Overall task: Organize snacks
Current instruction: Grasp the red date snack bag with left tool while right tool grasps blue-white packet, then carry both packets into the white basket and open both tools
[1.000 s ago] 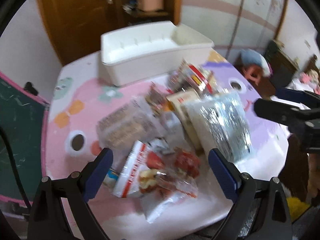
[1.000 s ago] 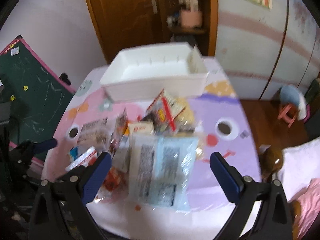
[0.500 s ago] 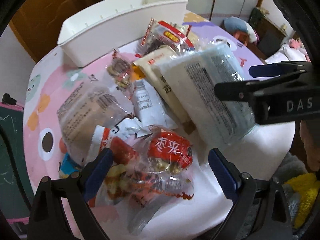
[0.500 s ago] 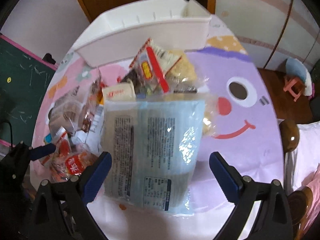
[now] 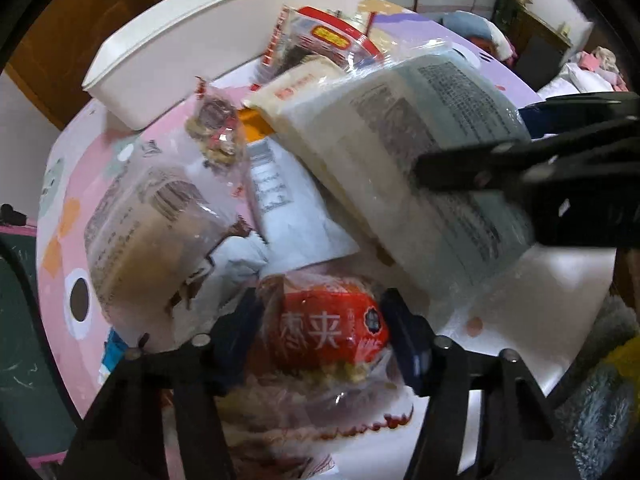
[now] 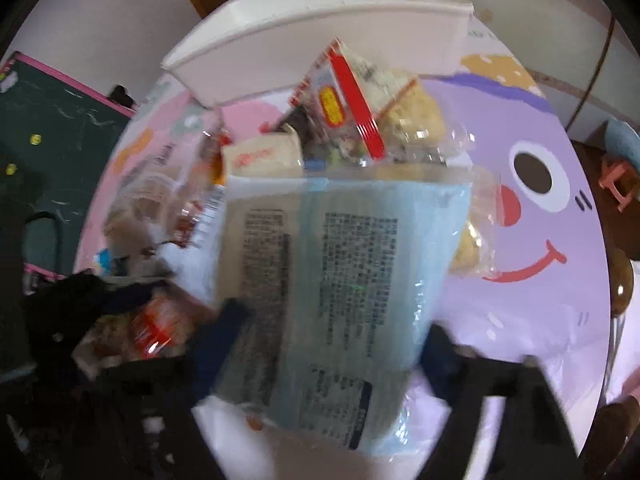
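Closing on a red-labelled clear snack packet (image 5: pixel 328 332) at the counter's (image 6: pixel 532 304) near edge, the left hand-held gripper (image 5: pixel 324 340) pinches it; the right hand-held gripper (image 6: pixel 332 344) clamps a pale-blue plastic snack bag (image 6: pixel 352 272) beside it.

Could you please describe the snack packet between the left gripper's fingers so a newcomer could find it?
On the pink-and-purple cartoon tablecloth lies a snack pile before a white plastic bin. At its near edge, the clear crinkly packet with a red label bears large white characters.

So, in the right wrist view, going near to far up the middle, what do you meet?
Right tongs → blue packet → red-striped snack bag → white bin.
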A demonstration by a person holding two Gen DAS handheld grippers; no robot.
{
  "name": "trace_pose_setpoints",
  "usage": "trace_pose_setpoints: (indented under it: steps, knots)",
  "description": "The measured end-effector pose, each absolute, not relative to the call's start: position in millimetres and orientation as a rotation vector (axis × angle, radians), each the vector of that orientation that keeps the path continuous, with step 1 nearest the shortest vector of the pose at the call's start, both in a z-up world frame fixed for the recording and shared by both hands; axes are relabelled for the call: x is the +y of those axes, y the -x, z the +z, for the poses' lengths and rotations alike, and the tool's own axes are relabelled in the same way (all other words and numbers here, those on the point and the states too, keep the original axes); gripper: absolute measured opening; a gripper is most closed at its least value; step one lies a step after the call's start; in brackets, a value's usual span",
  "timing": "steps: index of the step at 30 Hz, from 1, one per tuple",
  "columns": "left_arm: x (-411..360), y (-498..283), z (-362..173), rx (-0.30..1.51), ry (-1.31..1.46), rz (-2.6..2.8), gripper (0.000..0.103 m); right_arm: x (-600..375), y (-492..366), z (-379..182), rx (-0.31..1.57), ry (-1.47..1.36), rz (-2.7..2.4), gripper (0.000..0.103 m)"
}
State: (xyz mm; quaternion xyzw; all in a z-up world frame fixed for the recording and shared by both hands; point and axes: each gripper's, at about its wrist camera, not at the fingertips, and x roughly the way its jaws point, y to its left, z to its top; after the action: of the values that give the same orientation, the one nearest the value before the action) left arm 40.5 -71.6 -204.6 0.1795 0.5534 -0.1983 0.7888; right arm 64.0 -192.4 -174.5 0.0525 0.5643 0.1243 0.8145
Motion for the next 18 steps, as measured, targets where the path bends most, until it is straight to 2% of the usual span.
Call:
trace_pose_setpoints:
  steps: [1,2,4,6,10,18]
  knots:
    - [-69,-42,-203,1.191,-0.375,-0.418,0.058,-195,-63,-171,1.197,-0.131,0.281,0.046]
    - [-68,-42,-202,1.191,-0.362,-0.412,0.058,-195,-61,-169,1.195,-0.131,0.281,0.044]
    - [-61,-43,-195,1.181,-0.322,-0.401,0.057,-197,-56,-159,1.16,-0.143,0.294,0.026]
    - [-53,-44,-189,1.169,-0.29,-0.393,0.057,-197,-52,-148,1.13,-0.154,0.305,0.02]
    - [-40,-43,-169,1.133,-0.209,-0.379,0.057,-196,-42,-125,1.064,-0.118,0.29,0.016]
    - [-11,-49,-115,1.041,-0.089,-0.327,0.057,-202,-35,-81,0.96,-0.128,0.296,0.015]
